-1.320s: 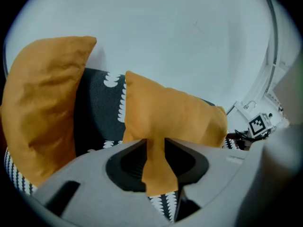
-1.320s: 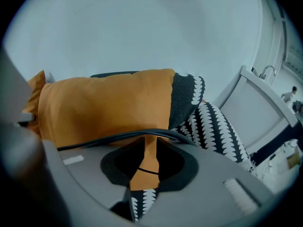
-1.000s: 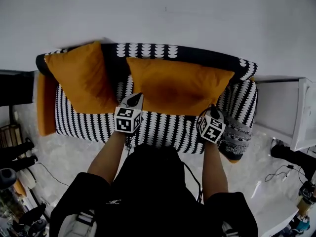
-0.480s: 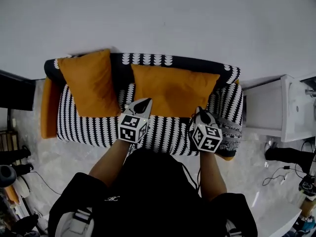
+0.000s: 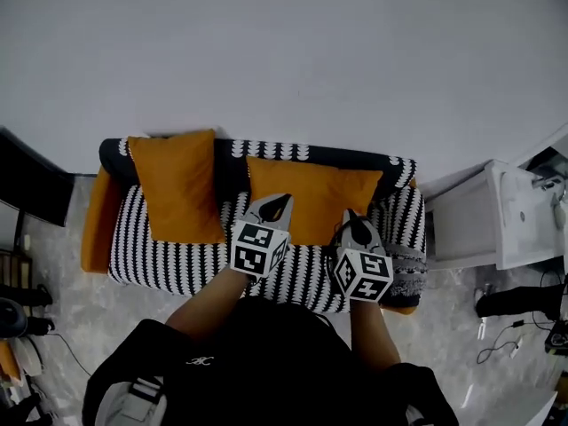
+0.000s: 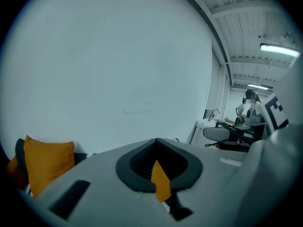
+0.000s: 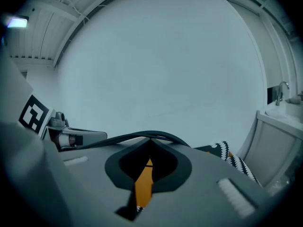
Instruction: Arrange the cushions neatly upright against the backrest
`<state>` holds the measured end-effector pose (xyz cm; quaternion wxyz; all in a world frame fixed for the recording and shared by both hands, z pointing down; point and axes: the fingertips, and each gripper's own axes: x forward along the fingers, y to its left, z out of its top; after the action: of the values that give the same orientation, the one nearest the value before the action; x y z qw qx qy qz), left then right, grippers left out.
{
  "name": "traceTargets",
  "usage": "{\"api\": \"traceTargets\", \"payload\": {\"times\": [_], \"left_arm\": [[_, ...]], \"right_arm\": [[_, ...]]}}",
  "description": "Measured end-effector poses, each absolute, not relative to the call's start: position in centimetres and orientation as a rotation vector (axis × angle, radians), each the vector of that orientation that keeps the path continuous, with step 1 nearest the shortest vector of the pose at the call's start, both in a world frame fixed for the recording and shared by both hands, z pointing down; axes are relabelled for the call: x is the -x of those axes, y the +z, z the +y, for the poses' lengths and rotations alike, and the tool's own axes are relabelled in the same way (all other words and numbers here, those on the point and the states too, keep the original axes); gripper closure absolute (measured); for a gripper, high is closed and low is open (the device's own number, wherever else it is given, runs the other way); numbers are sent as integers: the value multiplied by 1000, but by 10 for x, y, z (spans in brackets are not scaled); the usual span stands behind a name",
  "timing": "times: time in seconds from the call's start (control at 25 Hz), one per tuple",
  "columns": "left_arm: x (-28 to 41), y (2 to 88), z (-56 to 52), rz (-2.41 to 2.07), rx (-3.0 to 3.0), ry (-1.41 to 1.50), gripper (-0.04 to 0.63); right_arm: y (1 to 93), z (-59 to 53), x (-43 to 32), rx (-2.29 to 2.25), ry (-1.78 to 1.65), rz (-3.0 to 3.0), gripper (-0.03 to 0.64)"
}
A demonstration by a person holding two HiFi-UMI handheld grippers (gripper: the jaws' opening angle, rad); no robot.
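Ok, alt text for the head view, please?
Two orange cushions, the left cushion and the wider middle cushion, stand against the backrest of a black-and-white sofa. The left gripper and right gripper, both shut and empty, hover in front of it.

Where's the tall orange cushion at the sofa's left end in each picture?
Head view: the tall orange cushion stands at the sofa's left end, left of centre.
Left gripper view: the cushion sits in the lower left corner.
Right gripper view: not in it.
Shared landmark: the white wall behind.
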<state>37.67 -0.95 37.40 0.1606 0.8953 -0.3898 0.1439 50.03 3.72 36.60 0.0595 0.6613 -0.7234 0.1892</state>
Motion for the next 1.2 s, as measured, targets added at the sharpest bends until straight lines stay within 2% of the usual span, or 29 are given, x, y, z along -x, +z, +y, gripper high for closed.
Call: {"api": "traceTargets", "payload": {"times": [0.48, 1.2], "left_arm": [[-390, 299, -5, -1138, -2660, 265, 588], [-402, 292, -2, -1118, -2698, 305, 588]], "right_arm": [[272, 35, -489, -2096, 277, -2298, 611], [279, 28, -491, -2060, 345, -2305, 611]]}}
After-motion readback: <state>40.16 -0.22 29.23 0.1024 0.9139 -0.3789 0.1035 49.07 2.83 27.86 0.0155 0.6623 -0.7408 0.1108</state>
